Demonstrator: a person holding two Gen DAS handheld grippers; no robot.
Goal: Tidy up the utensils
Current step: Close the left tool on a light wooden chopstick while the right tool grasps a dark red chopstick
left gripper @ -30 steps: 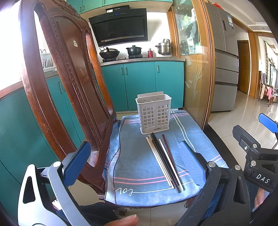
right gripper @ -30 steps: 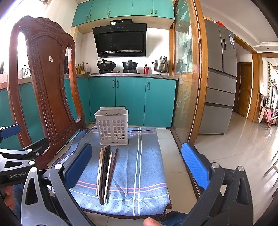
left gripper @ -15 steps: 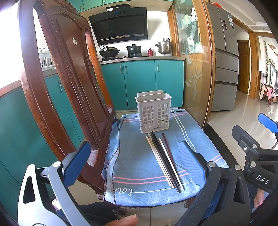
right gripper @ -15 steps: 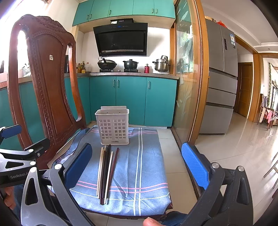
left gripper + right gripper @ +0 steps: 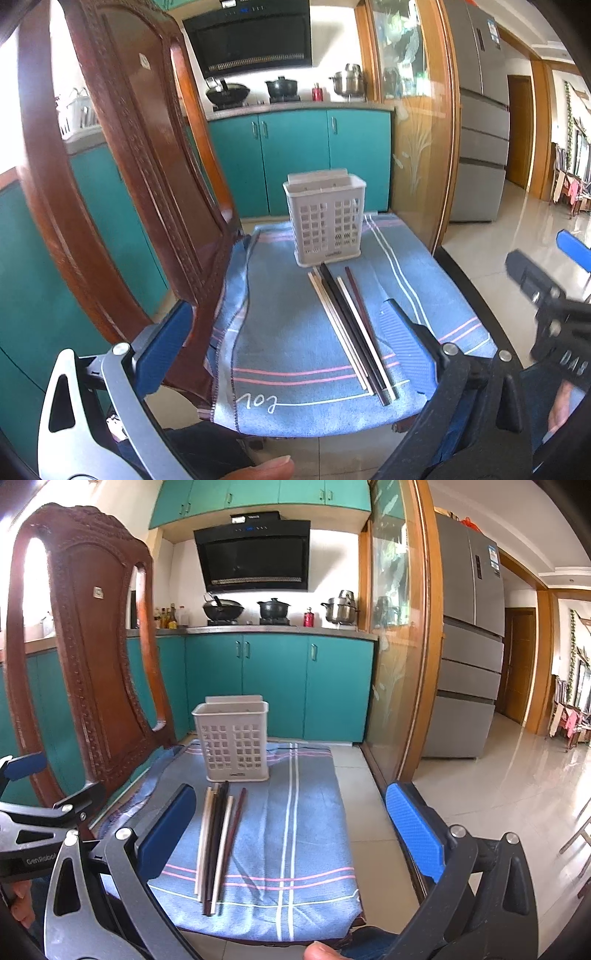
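Note:
Several chopsticks (image 5: 351, 325) (image 5: 218, 842), pale and dark, lie side by side on a blue striped cloth (image 5: 288, 314) (image 5: 295, 812) covering a chair seat. Behind their far tips a white slotted utensil basket (image 5: 325, 221) (image 5: 234, 742) stands upright. My left gripper (image 5: 284, 347) hovers open above the cloth's near-left part, with nothing between its blue pads. My right gripper (image 5: 290, 830) is also open and empty, just right of the chopsticks' near ends. Each gripper also shows at the edge of the other's view.
The carved wooden chair back (image 5: 129, 184) (image 5: 92, 664) rises along the left side of the seat. A glass door in a wooden frame (image 5: 395, 664) stands close on the right. Teal kitchen cabinets (image 5: 277, 686) and a grey fridge (image 5: 469, 646) are farther back.
Seen from the left wrist, the right gripper has shifted slightly upward and is motion-blurred. Chopsticks and basket have not moved, and both grippers stay open.

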